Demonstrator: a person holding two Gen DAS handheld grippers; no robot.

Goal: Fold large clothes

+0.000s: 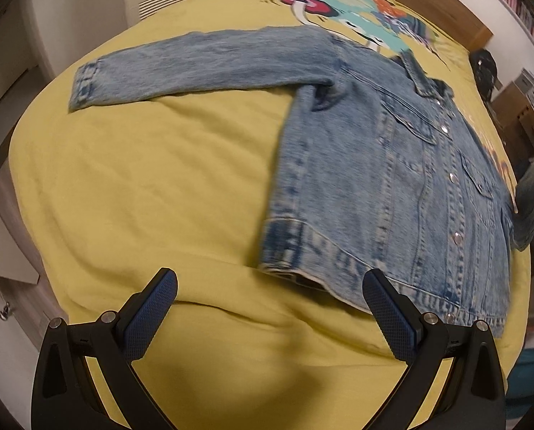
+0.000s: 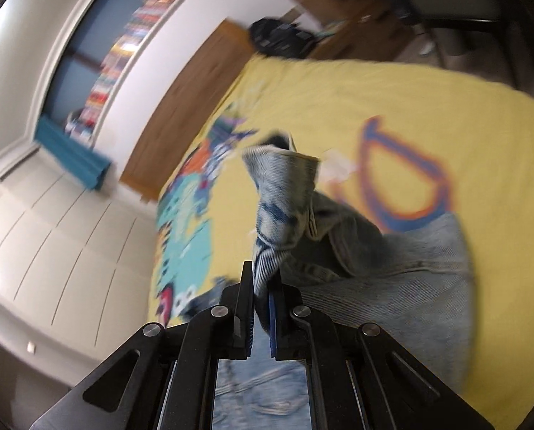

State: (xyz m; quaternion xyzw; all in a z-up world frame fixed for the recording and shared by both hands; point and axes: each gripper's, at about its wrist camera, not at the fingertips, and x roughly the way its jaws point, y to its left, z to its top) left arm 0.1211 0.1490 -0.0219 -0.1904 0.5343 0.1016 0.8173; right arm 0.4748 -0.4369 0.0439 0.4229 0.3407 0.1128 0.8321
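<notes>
Denim jacket (image 1: 392, 186) lies front-up on the yellow bedcover (image 1: 141, 197), its body toward the cover's right edge, one sleeve (image 1: 202, 61) stretched flat toward the left edge. My left gripper (image 1: 267, 308) hangs with fingers spread wide, nothing between them, over the jacket's hem at the near edge. My right gripper (image 2: 263, 286) is clenched on the other sleeve's cuff (image 2: 285, 193), lifted clear of the bedcover. That view is badly blurred; the shelf contents by the wall cannot be made out.
</notes>
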